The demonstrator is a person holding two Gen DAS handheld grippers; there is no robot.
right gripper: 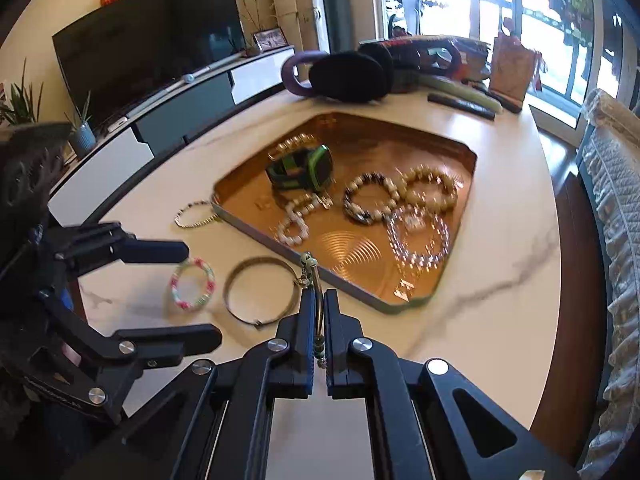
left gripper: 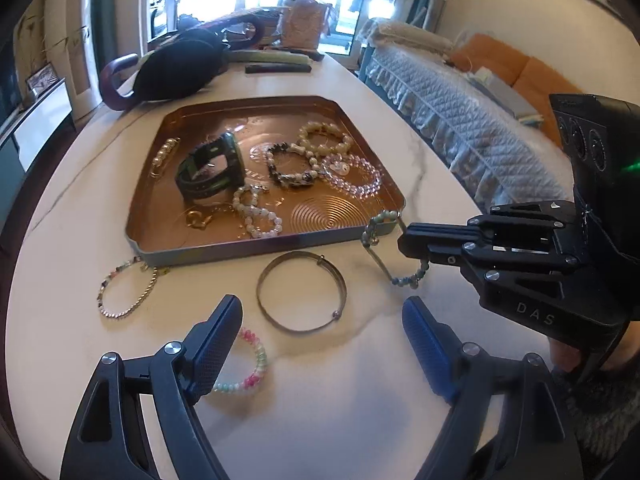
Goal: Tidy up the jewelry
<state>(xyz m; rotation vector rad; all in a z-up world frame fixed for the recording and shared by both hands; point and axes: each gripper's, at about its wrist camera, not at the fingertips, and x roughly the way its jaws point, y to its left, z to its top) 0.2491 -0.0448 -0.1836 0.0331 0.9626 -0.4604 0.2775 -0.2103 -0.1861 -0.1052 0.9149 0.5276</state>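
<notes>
Just beside the copper tray's [left gripper: 360, 236] near rim, right claw [right gripper: 318, 312] pinches the green-beaded bangle [left gripper: 386, 250], pointing trayward; left claw [left gripper: 320, 344] spread, empty, farther back.

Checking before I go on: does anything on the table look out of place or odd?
Three bracelets lie outside the tray, on the table in front of it: a thin metal bangle, a pink-and-green beaded one and a slim chain one. The right gripper holds a beaded bangle whose far end overhangs the tray's near rim. Nothing looks damaged.
</notes>
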